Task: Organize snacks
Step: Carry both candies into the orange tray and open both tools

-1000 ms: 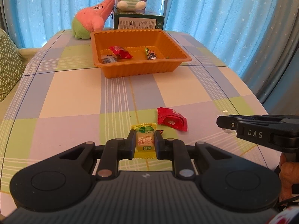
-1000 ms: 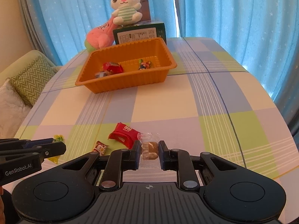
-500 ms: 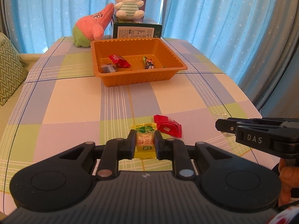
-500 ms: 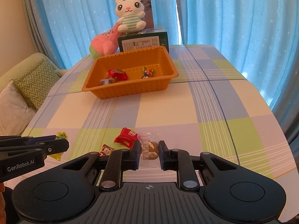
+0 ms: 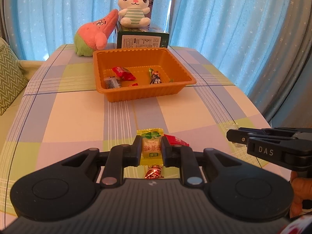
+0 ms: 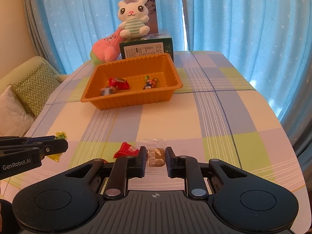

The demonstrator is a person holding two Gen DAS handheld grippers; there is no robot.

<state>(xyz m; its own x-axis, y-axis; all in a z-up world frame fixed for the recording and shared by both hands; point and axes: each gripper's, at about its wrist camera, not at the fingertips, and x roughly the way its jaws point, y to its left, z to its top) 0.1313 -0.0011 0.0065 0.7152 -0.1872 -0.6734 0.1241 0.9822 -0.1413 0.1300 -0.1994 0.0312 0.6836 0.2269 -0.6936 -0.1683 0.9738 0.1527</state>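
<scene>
The left claw (image 5: 151,148) is closed on a yellow-and-green wrapped candy (image 5: 150,146), pinched by its sides between the two black fingers over the near edge of the checked tabletop (image 5: 78,113). The right claw (image 6: 156,157) is clamped on a clear-wrapped brown sweet (image 6: 156,156), also above the near edge. A red snack packet (image 6: 127,149) lies on the tabletop between the two claws, and a small red foil candy (image 5: 154,172) lies just under the left claw. The orange ridged plastic tray (image 5: 142,95) sits toward the far edge, holding a red packet (image 5: 123,73), a dark wrapped candy (image 5: 111,82) and a dark blue wrapped sweet (image 5: 156,77). Behind the tray stand a green printed box (image 5: 142,40), with a white plush bunny (image 5: 134,9) on top and a pink star plush (image 5: 95,34) beside it.
</scene>
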